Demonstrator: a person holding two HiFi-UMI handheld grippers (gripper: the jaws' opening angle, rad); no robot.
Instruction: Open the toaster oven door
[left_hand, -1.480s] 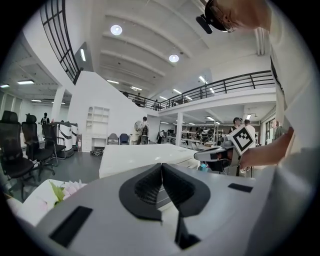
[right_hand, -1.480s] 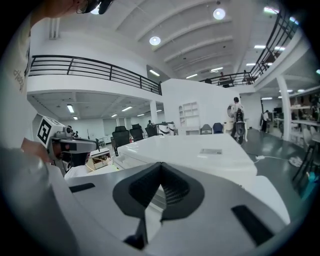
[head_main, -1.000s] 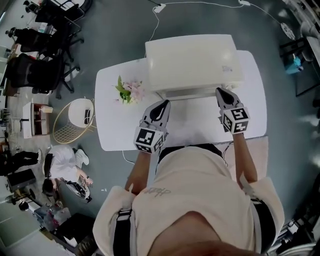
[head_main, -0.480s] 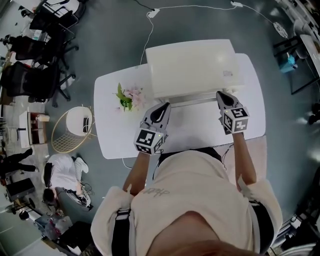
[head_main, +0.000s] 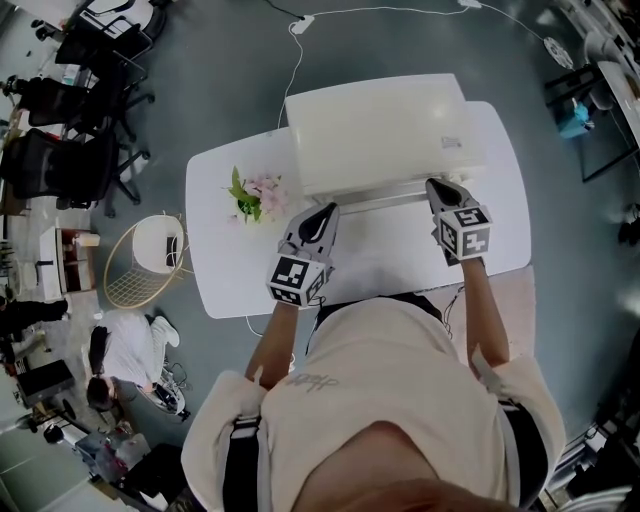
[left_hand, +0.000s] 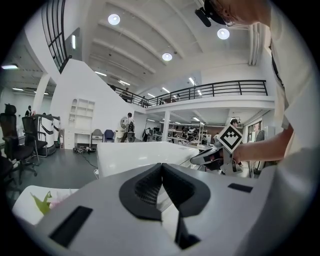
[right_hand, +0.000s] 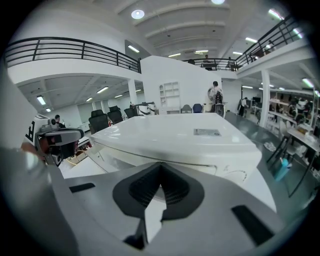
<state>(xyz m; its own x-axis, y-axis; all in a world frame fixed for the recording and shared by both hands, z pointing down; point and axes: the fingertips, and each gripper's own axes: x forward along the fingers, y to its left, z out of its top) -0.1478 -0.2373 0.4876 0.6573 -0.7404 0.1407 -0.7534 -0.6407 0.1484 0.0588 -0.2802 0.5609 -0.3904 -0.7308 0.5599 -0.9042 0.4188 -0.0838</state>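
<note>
The white toaster oven (head_main: 378, 130) stands at the back of the white table (head_main: 230, 270) with its door closed against the body. My left gripper (head_main: 318, 215) hovers over the table just in front of the oven's left front corner, jaws shut with nothing between them. My right gripper (head_main: 441, 186) is at the oven's right front corner, close to the door's edge, and is also shut and empty. In the left gripper view the oven (left_hand: 135, 155) lies ahead, with the right gripper (left_hand: 207, 157) beside it. In the right gripper view the oven (right_hand: 170, 137) fills the middle.
A small bunch of pink flowers (head_main: 255, 190) sits on the table left of the oven. A power cable (head_main: 300, 60) runs from the oven across the floor. A wire chair (head_main: 145, 255) and a person (head_main: 125, 345) are on the floor at left.
My right gripper has edged forward and slightly left, up to the oven's right front corner. The left gripper has hardly moved. The door is still closed.
</note>
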